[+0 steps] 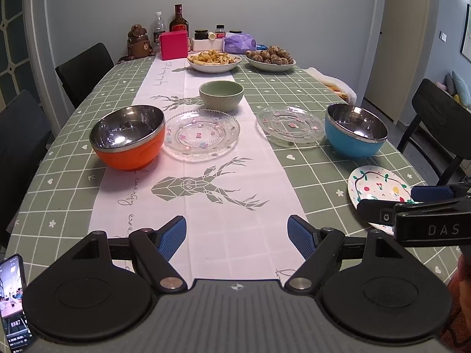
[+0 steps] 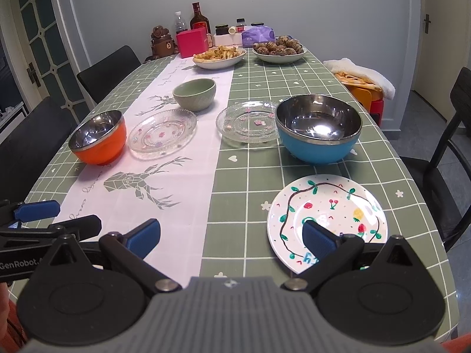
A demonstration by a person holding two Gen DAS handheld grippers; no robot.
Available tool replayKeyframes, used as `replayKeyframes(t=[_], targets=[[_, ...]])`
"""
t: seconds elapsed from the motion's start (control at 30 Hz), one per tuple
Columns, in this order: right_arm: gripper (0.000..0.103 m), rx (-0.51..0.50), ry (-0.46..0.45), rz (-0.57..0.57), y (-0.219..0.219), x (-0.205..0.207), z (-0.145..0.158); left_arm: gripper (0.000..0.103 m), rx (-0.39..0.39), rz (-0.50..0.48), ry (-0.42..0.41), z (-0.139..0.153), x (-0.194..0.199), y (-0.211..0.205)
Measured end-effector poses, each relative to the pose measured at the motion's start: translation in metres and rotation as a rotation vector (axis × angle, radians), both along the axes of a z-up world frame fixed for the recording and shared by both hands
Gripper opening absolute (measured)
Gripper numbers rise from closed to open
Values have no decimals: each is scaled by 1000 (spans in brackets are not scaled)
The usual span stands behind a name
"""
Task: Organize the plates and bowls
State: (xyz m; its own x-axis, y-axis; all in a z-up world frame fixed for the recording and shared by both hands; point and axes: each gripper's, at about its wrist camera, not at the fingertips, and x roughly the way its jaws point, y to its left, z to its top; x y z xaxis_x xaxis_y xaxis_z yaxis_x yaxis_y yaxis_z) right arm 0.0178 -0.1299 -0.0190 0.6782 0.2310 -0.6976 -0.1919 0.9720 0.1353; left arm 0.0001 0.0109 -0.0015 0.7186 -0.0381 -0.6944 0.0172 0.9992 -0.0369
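An orange steel bowl (image 1: 128, 136) (image 2: 98, 138), two clear glass plates (image 1: 201, 135) (image 1: 291, 125) (image 2: 162, 133) (image 2: 248, 120), a green ceramic bowl (image 1: 221, 94) (image 2: 194, 92), a blue steel bowl (image 1: 356, 131) (image 2: 319, 128) and a painted white plate (image 1: 378, 189) (image 2: 326, 214) stand on the table. My left gripper (image 1: 237, 235) is open and empty above the near white runner. My right gripper (image 2: 231, 235) is open and empty, its right finger over the painted plate's near edge.
Two dishes of food (image 1: 213, 60) (image 1: 270, 57), bottles, jars and a pink box (image 1: 173, 45) stand at the far end. Black chairs (image 1: 84, 70) (image 2: 453, 158) flank the table. A phone (image 1: 13, 300) is at the lower left.
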Motion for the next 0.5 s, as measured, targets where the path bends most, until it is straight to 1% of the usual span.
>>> replayKeyframes(t=[0.07,0.17,0.23,0.27,0.33,0.37,0.4,0.43,0.47,0.5], targets=[[100,5,-49,16,-1,-3,-1,92,-37,-11,-6,0,-1,2],[100,20,-170,62,-6,-9,-2,89,-88,-13,-37,0,-5,3],[100,14,-245,75,-9,-13,0,88,-115,-11,-37,0,-6,3],[100,10,-278,76,-11,-15,0,84,-156,-31,-23,0,-6,4],[100,-28,-329,72,-12,-15,4,83,-261,-92,-7,-1,-5,5],[100,-48,-366,73,-14,-15,7,83,-298,-109,-1,-2,-5,4],[100,-64,-394,77,-17,-16,11,83,-308,-117,2,-2,-4,1],[100,-79,-415,88,-20,-15,16,83,-300,-128,-1,-3,-3,-3],[100,-89,-424,103,-23,-14,21,83,-279,-141,-8,-4,-3,-8],[100,-95,-425,118,-27,-12,26,80,-256,-150,-16,-3,-1,-13]])
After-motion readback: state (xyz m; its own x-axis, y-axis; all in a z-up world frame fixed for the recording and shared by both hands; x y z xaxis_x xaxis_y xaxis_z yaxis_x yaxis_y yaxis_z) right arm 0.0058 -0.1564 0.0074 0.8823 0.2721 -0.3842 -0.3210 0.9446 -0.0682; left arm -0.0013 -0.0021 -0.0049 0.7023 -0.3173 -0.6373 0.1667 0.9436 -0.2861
